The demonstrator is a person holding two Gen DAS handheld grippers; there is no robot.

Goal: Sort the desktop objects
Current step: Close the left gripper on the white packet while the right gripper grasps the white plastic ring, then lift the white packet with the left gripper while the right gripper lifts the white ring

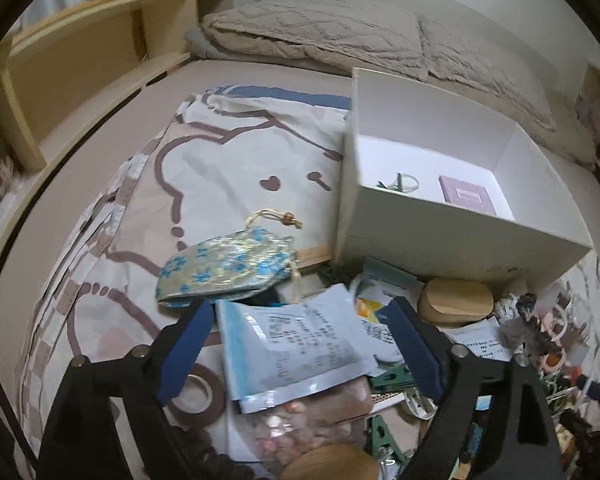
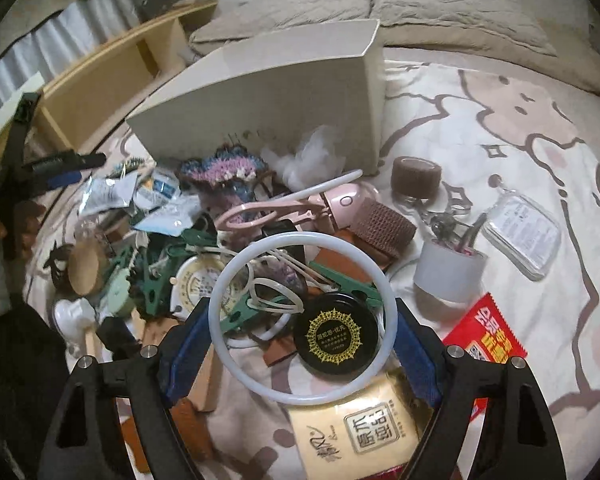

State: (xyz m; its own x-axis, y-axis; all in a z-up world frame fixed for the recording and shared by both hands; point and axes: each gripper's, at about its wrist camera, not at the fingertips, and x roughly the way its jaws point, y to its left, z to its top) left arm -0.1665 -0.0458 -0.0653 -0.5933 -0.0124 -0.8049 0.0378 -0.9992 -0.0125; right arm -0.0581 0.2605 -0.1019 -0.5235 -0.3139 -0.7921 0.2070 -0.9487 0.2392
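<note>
In the left wrist view my left gripper (image 1: 300,344) is shut on a pale blue-and-white printed sachet (image 1: 296,348), held above the clutter. Beyond it lies a blue floral drawstring pouch (image 1: 224,268). The white open box (image 1: 452,236) stands at the right and holds a pink booklet (image 1: 466,194) and a green clip (image 1: 398,182). In the right wrist view my right gripper (image 2: 302,344) is shut on a white ring (image 2: 228,276), over a black round tin (image 2: 336,334). The same box (image 2: 268,96) stands behind the pile.
The pile on the bed holds green clips (image 2: 340,278), pink scissors (image 2: 260,210), brown tape rolls (image 2: 416,178), a white cup (image 2: 448,272), a red packet (image 2: 486,330), a gold packet (image 2: 356,432), a clear card case (image 2: 524,234). A wooden shelf (image 1: 80,76) runs along the left.
</note>
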